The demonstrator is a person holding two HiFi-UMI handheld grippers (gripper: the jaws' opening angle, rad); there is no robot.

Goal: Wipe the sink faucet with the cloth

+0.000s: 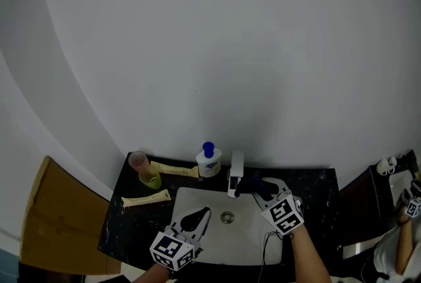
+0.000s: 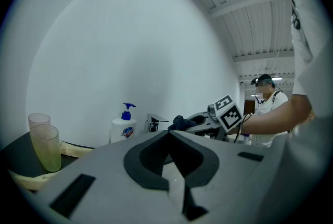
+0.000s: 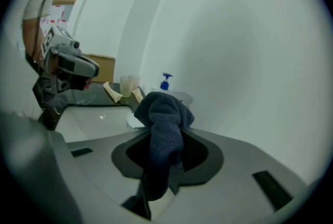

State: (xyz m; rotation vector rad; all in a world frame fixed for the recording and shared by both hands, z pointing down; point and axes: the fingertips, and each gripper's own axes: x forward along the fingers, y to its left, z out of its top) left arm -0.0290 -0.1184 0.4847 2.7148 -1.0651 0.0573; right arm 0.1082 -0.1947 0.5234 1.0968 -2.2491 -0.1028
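A chrome faucet [image 1: 235,174] stands at the back rim of the white sink [image 1: 250,239]. My right gripper [image 1: 250,187] is shut on a dark blue cloth [image 1: 253,185], which it holds against the faucet's right side. In the right gripper view the cloth [image 3: 164,126] bunches between the jaws and hides most of the faucet [image 3: 183,97]. My left gripper [image 1: 201,214] hovers over the left part of the basin, jaws shut with nothing in them. From the left gripper view I see the faucet [image 2: 154,123], the cloth [image 2: 181,123] and the right gripper [image 2: 200,119] beyond my left gripper [image 2: 169,135].
A soap bottle [image 1: 208,160] with a blue pump stands left of the faucet. Stacked cups [image 1: 143,168] and two beige strips [image 1: 146,199] lie on the dark counter [image 1: 317,187]. A cardboard box [image 1: 56,222] is at far left. Another person [image 1: 401,235] stands at the right edge.
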